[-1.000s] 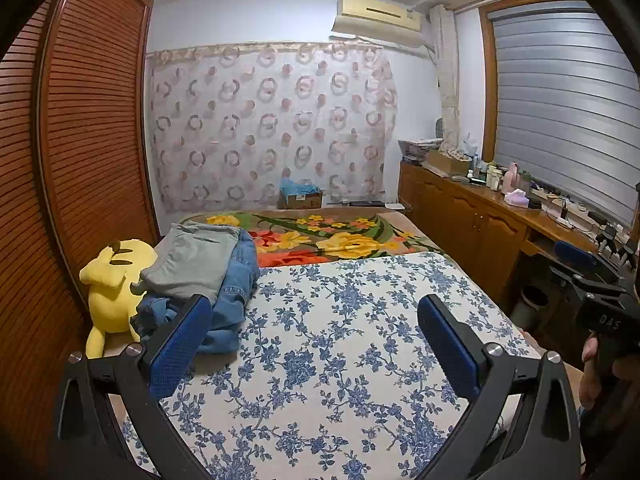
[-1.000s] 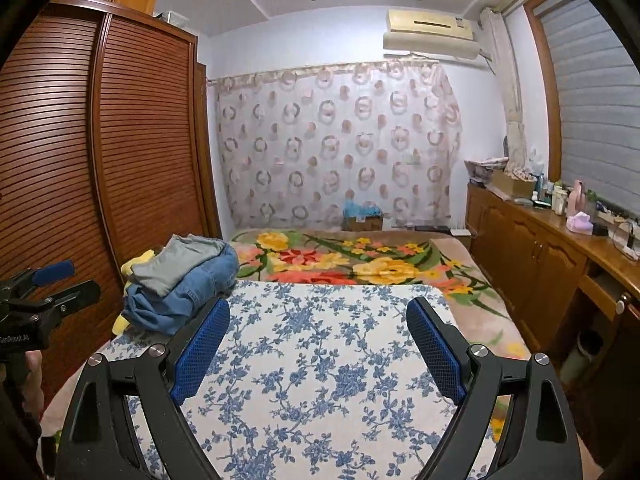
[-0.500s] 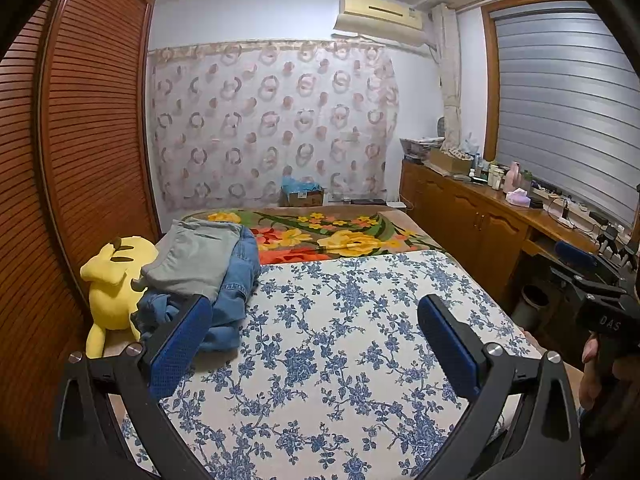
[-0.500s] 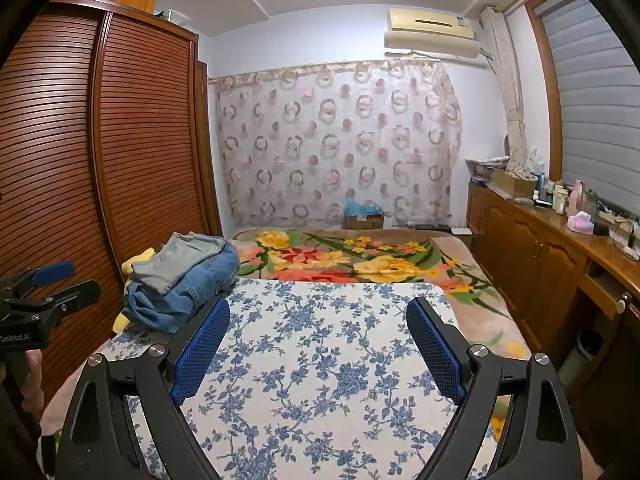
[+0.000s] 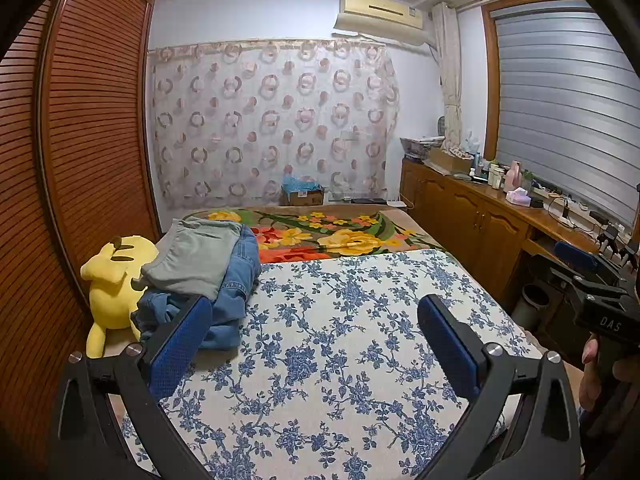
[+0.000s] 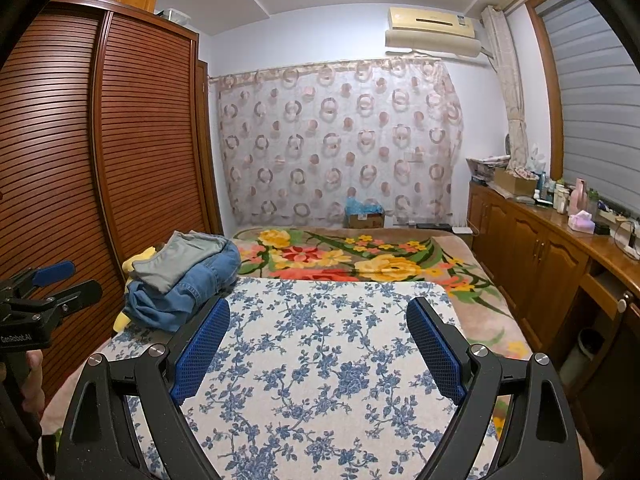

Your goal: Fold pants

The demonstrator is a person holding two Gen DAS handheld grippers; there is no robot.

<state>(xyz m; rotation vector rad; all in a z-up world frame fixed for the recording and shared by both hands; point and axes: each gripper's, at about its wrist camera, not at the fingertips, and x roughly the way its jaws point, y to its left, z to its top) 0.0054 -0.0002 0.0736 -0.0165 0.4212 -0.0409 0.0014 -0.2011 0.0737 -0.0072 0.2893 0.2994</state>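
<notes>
The left hand-held gripper [image 5: 314,344] hangs over the blue-flowered cover [image 5: 340,344] of the bed with its blue-padded jaws spread wide and nothing between them. The right hand-held gripper [image 6: 318,344] stands the same way, jaws wide apart and empty above the same cover.

The pants lie in a heap at the far left of the bed: a grey pair [image 5: 194,258], folded, rests on top of crumpled blue jeans [image 5: 236,292]. The heap is well beyond both sets of pads and touches neither. A yellow plush toy [image 5: 114,280] sits just beside the heap, against the slatted wooden wardrobe [image 5: 80,140]. Past the flowered cover lies a blanket [image 5: 332,236] with large yellow and red flowers.

In the left wrist view the right hand-held gripper shows at the right edge, its body marked "DAS", with a person's fingers [image 5: 590,364] on the handle. In the right wrist view the left one shows at the left edge, labelled "GenRobot.AI". Writing on the air conditioner [image 6: 432,30] is too small to read.
</notes>
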